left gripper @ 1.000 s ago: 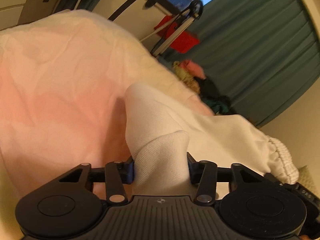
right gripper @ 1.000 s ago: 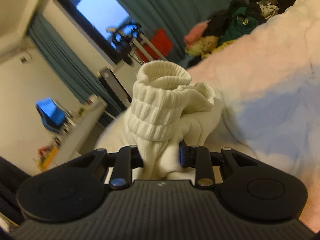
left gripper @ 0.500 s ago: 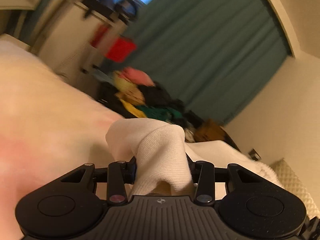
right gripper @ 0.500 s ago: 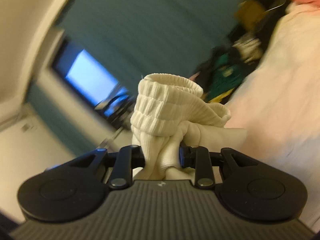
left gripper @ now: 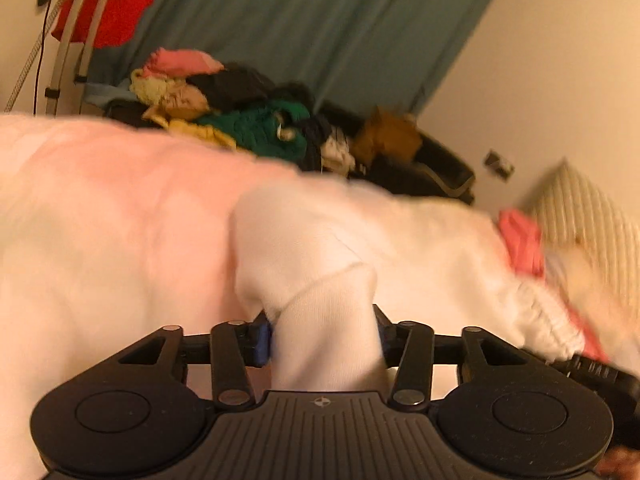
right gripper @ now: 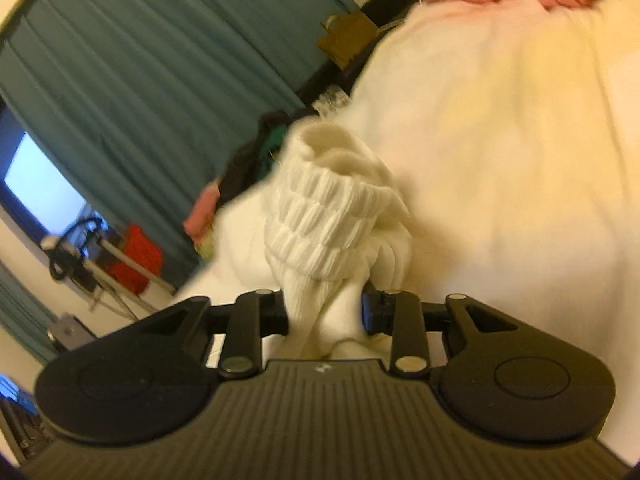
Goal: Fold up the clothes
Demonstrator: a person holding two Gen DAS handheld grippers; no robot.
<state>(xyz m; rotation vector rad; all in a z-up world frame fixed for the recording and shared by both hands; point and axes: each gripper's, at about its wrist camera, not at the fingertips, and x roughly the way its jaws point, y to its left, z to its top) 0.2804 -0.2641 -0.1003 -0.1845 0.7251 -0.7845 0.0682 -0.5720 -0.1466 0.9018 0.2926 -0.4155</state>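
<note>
a: both grippers gripping? left wrist first.
b: yep, left gripper (left gripper: pixel 323 338) has the white garment (left gripper: pixel 304 248) bunched between its jaws, which just eased wider. rest trails ahead over the bed (left gripper: pixel 100 220).
a: right wrist?
b: right gripper (right gripper: pixel 325 312) clamps its ribbed cuff (right gripper: pixel 320 220), jaws easing too.

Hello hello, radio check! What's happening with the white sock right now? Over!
Left gripper and right gripper each have an end of the white sock between their fingers, which have just been opening. Sock over the bed cover. Nothing blocking.
</note>
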